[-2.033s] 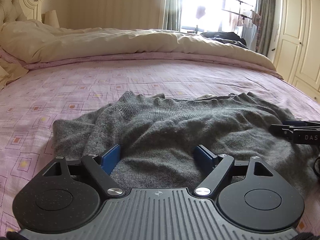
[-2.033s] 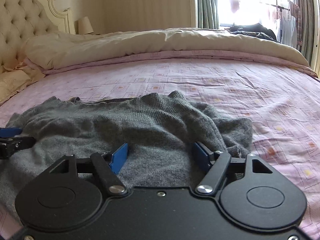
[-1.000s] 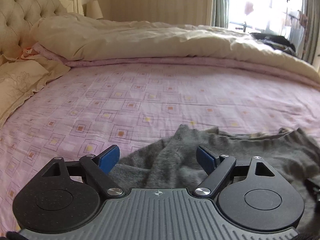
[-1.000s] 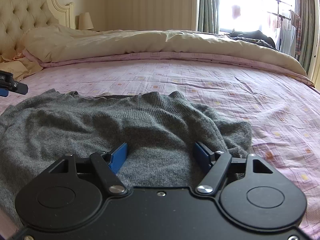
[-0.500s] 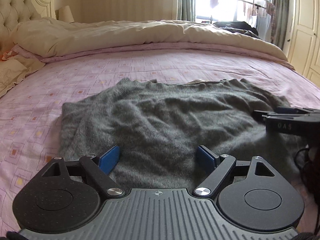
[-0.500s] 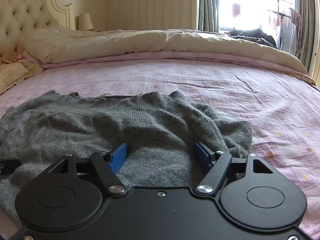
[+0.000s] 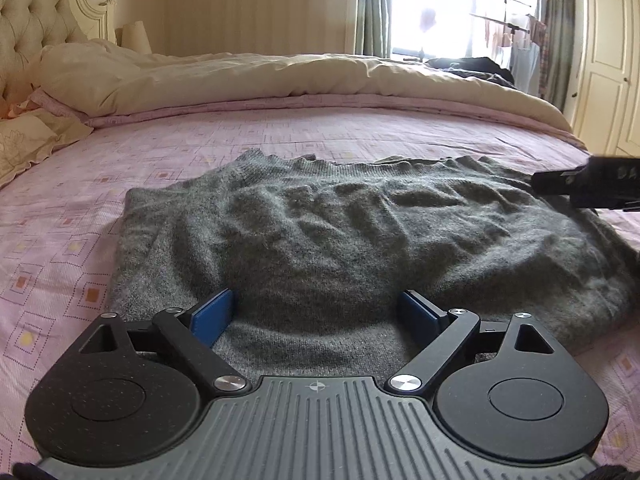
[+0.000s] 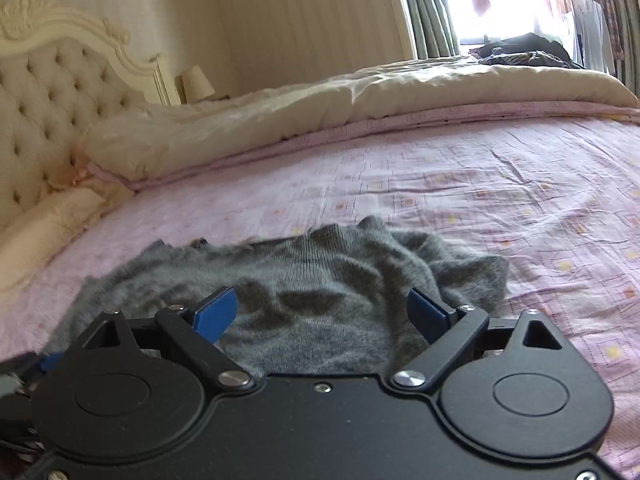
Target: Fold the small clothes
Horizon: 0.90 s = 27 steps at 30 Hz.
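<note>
Sweater: a grey knitted sweater lies rumpled on the bed, filling the middle of the left wrist view, its ribbed edge toward the far side. In the right wrist view it sits in the lower middle of the frame, bunched into folds at its right end.
Left gripper: the left gripper is at the bottom centre of its own view, just over the near edge of the sweater. Its jaws have just been opening and stand wide apart; the knit lies between the blue pads but they do not press on it.
Right gripper: the right gripper is low in its frame, tilted, over the sweater's right part. Its jaws have just been opening too, and now gape wide with grey cloth showing between them, unpinched. From the left wrist view it pokes in at the right edge, blurred, above the sweater's far right corner.
Bed: pink patterned sheet all round the sweater.
Duvet: cream duvet heaped across the upper part of the frame.
Headboard: tufted cream headboard at upper left.
</note>
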Each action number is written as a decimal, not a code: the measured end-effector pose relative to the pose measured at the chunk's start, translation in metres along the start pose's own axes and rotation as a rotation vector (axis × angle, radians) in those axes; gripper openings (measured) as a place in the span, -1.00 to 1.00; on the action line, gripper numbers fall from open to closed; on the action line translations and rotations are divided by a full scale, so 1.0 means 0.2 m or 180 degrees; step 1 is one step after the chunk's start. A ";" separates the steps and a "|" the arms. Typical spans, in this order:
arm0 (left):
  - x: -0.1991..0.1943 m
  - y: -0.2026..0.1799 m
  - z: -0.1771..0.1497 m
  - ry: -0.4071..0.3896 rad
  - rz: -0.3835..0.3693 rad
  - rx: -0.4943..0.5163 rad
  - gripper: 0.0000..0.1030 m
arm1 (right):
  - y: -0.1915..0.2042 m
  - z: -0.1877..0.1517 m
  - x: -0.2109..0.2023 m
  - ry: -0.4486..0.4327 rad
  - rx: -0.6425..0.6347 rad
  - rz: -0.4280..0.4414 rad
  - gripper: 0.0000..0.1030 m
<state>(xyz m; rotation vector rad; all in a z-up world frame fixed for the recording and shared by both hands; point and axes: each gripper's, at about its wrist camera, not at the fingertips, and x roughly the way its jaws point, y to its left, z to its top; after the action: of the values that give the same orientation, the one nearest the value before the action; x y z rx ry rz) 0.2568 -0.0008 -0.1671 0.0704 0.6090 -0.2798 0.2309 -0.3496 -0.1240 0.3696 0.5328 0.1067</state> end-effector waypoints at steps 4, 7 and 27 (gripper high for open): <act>0.00 0.00 0.00 0.0000 0.0005 0.0006 0.75 | -0.24 0.06 -0.10 0.0144 0.0621 0.0046 0.86; 0.00 0.00 0.00 -0.0001 -0.0003 -0.0004 0.75 | -0.41 0.05 -0.12 0.0310 0.1028 0.0087 0.86; 0.00 0.00 0.00 0.0002 -0.0009 -0.0008 0.76 | -0.42 -0.04 0.16 0.0885 0.1098 0.0792 0.48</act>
<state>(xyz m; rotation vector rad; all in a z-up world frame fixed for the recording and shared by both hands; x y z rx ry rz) 0.2557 -0.0008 -0.1674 0.0673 0.6102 -0.2816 0.2546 -0.4182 -0.1760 0.7648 0.7814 0.3114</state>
